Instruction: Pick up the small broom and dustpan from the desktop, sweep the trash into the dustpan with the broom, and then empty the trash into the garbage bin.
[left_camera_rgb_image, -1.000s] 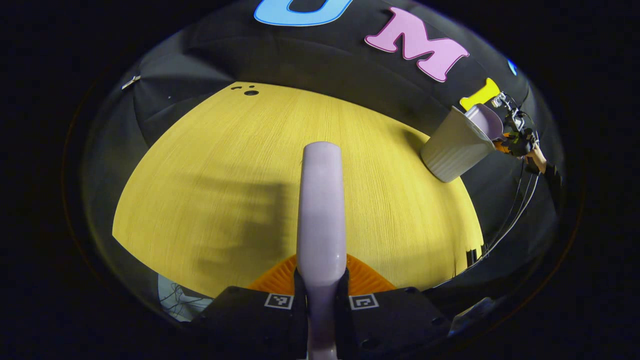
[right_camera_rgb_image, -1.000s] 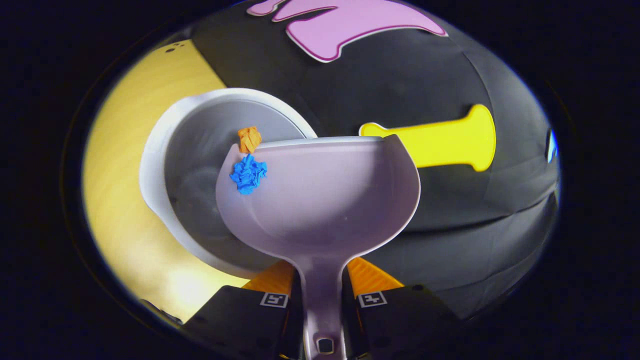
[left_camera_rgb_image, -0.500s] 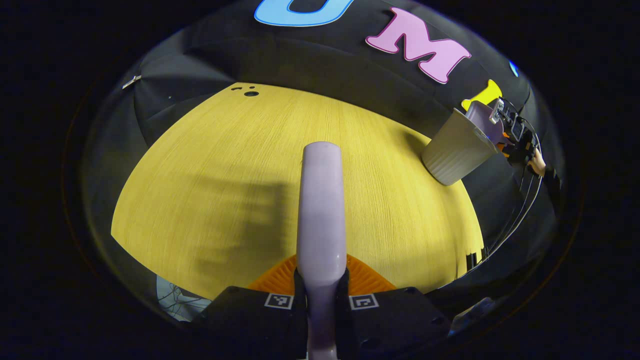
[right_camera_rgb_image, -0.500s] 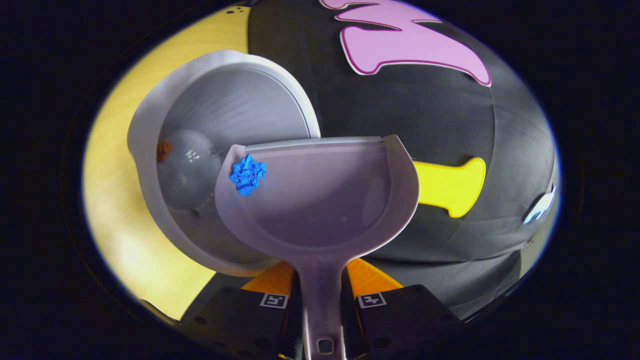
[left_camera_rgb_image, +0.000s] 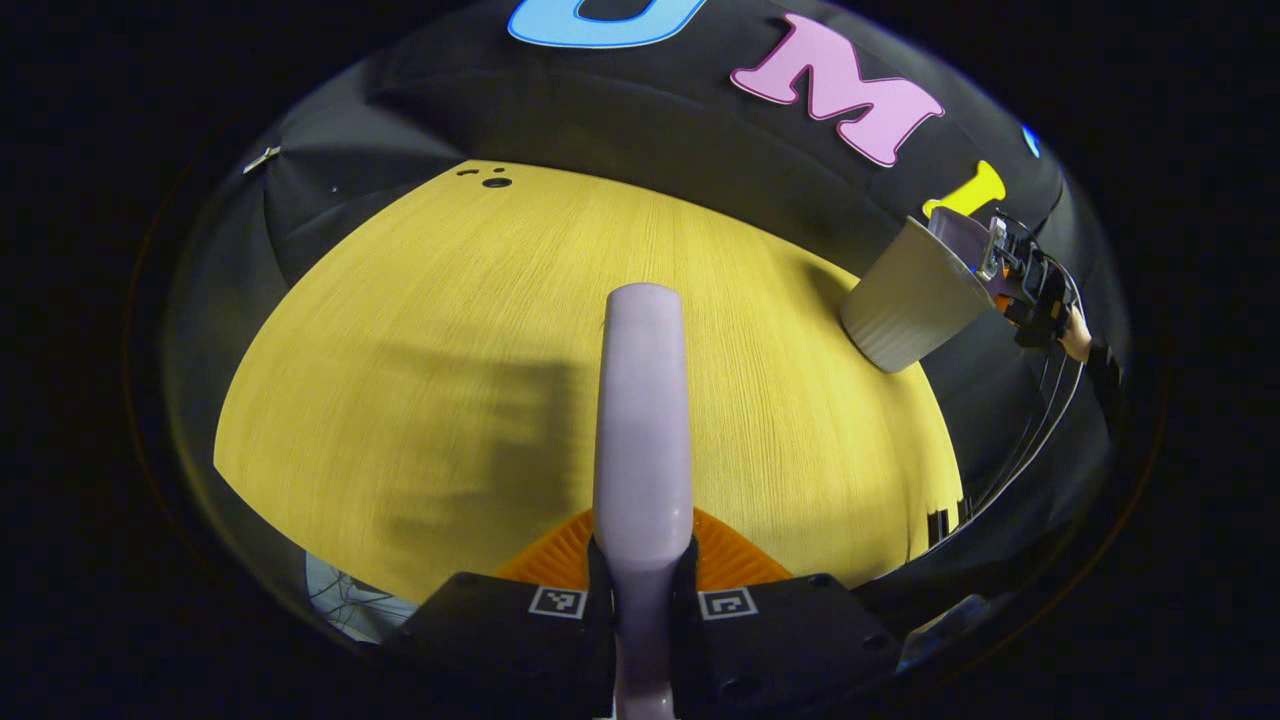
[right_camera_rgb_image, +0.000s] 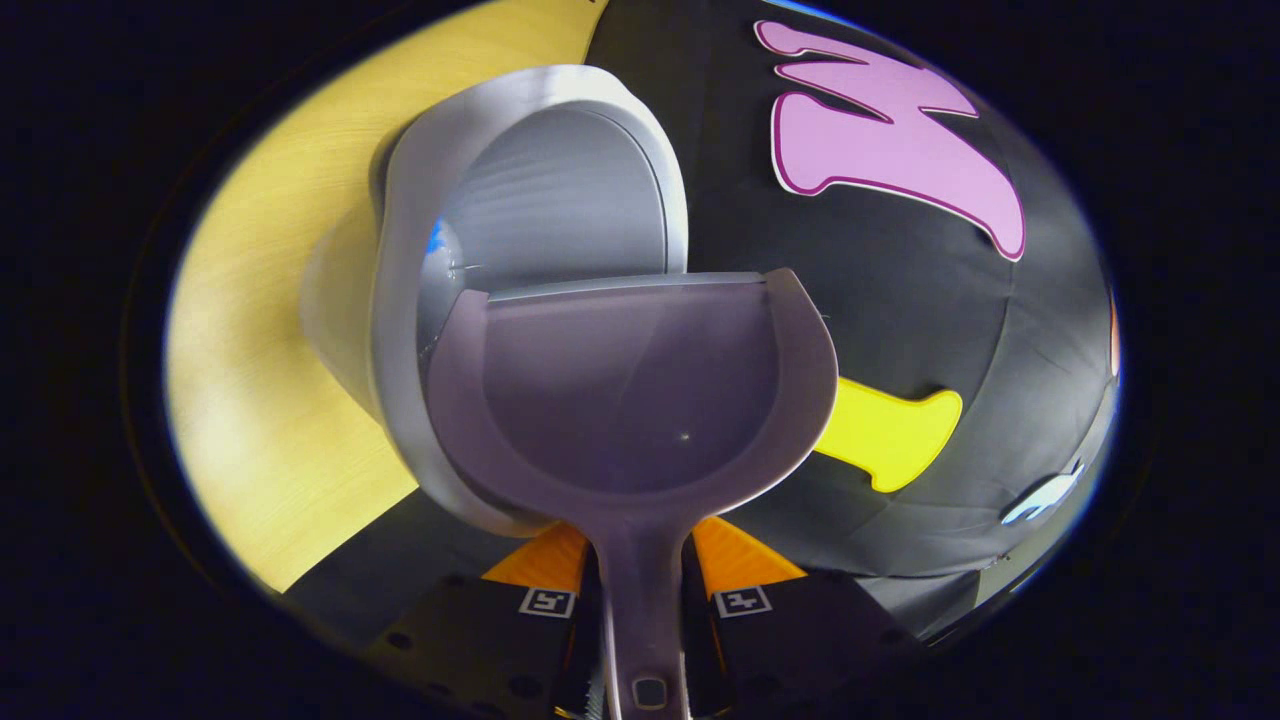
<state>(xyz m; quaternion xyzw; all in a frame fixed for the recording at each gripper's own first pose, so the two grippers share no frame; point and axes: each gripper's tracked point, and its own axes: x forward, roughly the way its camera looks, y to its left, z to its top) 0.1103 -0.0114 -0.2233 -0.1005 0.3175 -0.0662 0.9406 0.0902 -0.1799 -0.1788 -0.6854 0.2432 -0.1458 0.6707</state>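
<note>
Both tools clamped on handles.
Right tool (right_camera_rgb_image: 640, 600) held dustpan (right_camera_rgb_image: 630, 400) over bin (right_camera_rgb_image: 540, 190); left tool (left_camera_rgb_image: 640, 600) gripped broom (left_camera_rgb_image: 643, 400).

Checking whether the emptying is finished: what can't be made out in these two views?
- Right gripper view: the garbage bin's bottom and most of its contents are hidden behind the dustpan.
- Left gripper view: the broom's bristles are out of sight, and the far-off right tongs at the bin are too small to read.

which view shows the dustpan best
The right gripper view: the dustpan sits close, its scoop facing the camera, bare, tipped over the bin. The left gripper view shows it small and far off at the bin's rim.
</note>
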